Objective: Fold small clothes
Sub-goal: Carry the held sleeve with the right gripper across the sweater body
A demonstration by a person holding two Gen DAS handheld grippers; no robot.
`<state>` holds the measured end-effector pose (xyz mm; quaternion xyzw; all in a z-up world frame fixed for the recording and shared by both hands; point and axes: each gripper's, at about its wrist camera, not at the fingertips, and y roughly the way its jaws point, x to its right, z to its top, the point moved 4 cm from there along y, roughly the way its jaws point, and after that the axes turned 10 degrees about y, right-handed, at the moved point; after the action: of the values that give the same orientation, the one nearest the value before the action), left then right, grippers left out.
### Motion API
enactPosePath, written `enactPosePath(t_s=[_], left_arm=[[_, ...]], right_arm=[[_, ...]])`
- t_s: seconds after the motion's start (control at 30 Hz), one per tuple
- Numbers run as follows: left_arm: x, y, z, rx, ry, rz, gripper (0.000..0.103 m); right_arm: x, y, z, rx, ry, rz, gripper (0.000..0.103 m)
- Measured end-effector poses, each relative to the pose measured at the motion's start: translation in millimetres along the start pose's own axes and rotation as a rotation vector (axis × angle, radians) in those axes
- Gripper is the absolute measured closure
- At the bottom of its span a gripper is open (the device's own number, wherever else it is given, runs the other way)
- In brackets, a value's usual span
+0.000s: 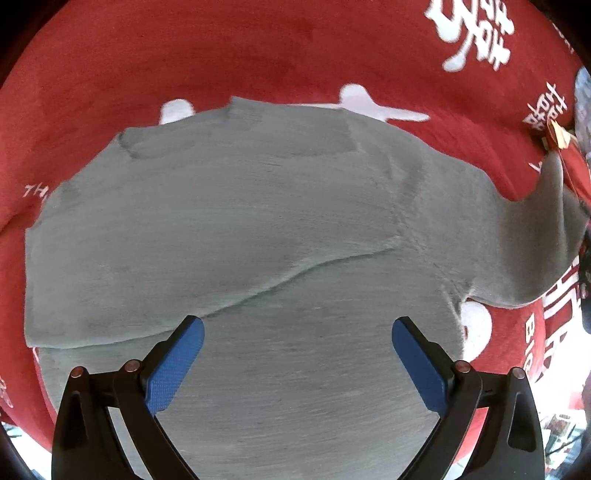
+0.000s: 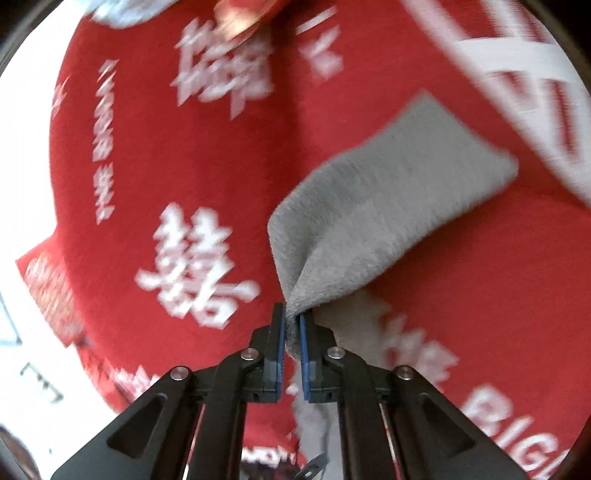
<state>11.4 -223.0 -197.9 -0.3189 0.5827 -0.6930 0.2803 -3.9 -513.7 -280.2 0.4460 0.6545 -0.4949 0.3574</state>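
A small grey garment (image 1: 236,236) lies spread on a red cloth with white lettering (image 1: 258,55). One side is folded over the body, leaving a diagonal edge across it. My left gripper (image 1: 297,332) hangs straight above the garment's near part, jaws wide open, nothing between the blue pads (image 1: 177,365). In the right wrist view my right gripper (image 2: 291,321) is shut on a pinched corner of a grey sleeve (image 2: 388,206), which rises off the red cloth (image 2: 147,155) and stretches away to the upper right. That view is blurred.
The red cloth covers the whole work surface, and its edge drops off at the left (image 2: 37,266) in the right wrist view. A reddish-orange object (image 2: 251,14) lies at the far edge. Small objects (image 1: 557,136) sit at the right in the left wrist view.
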Motion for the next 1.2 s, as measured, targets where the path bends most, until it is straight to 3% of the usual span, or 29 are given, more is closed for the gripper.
enactPosePath(t_s=[0.13,0.33,0.53,0.63,0.7,0.73,0.77,0.8,0.87,1.0,1.1,1.13,1.17,1.2], left_arm=[[-25,-9,-6,0.012,-0.034,0.017,0.001],[-77,-20,-20,0.031,-0.104,0.043,0.001],[-144,-30,-46,0.057,-0.226,0.076,0.001],[-173,-29,-59,0.045,-0.263,0.089,0.001],[-185,-27,-64,0.045,-0.276,0.094,0.001],[-191,-28,-66,0.048,-0.280,0.094,0.001],[-196,-29,-68,0.053,-0.283,0.092,0.001],[-200,-29,-69,0.056,-0.285,0.088,0.001],[-204,-30,-72,0.055,-0.285,0.077,0.001],[-210,-30,-73,0.064,-0.284,0.048,0.001],[-216,-30,-74,0.092,-0.305,-0.035,0.001],[-219,-30,-74,0.104,-0.318,-0.075,0.001],[-223,-31,-74,0.119,-0.335,-0.127,0.001],[-227,-32,-74,0.138,-0.359,-0.199,0.001]], right_arm=[[-44,49,-42,-0.153,-0.146,0.019,0.096],[-82,132,-137,-0.392,-0.381,-0.044,0.095],[-38,204,-235,-0.598,-0.509,-0.248,0.095],[1,227,-268,-0.650,-0.591,-0.440,0.095],[22,236,-282,-0.646,-0.688,-0.607,0.095],[24,237,-286,-0.640,-0.708,-0.628,0.095],[22,235,-288,-0.625,-0.709,-0.620,0.095],[18,232,-287,-0.606,-0.707,-0.614,0.088],[7,226,-283,-0.543,-0.694,-0.581,0.059],[1,224,-249,-0.386,-0.577,-0.576,0.057],[5,240,-226,-0.329,-0.436,-0.569,0.058],[6,241,-220,-0.325,-0.397,-0.550,0.066],[5,251,-222,-0.342,-0.371,-0.522,0.096],[5,253,-222,-0.359,-0.367,-0.507,0.101]])
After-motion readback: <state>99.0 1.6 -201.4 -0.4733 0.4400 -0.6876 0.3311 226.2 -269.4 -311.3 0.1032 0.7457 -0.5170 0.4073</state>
